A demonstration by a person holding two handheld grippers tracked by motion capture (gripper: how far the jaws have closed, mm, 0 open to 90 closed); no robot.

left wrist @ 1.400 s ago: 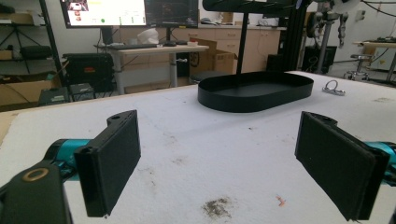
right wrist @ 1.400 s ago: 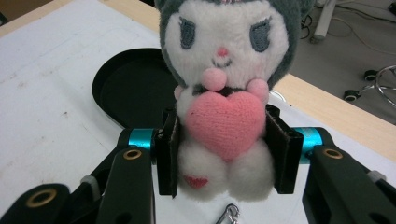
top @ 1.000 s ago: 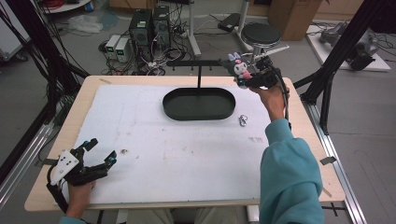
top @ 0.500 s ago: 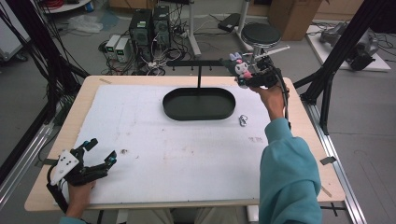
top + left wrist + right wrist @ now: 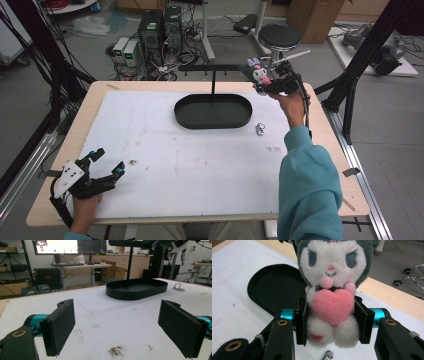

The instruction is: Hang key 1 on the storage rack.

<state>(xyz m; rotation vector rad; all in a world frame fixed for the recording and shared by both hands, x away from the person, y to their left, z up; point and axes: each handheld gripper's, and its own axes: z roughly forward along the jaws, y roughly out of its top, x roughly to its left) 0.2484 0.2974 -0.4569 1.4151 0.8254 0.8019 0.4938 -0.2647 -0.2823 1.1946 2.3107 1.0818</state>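
A grey and white plush toy (image 5: 259, 73) hugging a pink heart (image 5: 332, 302) hangs in the air at the table's far right, by the end of a black stand's crossbar (image 5: 220, 66). My right gripper (image 5: 266, 84) is shut on the plush toy's body, its pads (image 5: 301, 323) pressing both sides. Below and left of it lies a black oval tray (image 5: 186, 114), and the stand's post rises from the tray's far side. My left gripper (image 5: 107, 167) rests at the front left corner, open, with nothing between its pads (image 5: 61, 327).
A small metal clip (image 5: 260, 129) lies on the white mat right of the tray, also seen in the left gripper view (image 5: 178, 287). A dark smudge (image 5: 133, 162) marks the mat near the left gripper. Black frame posts stand at both table sides.
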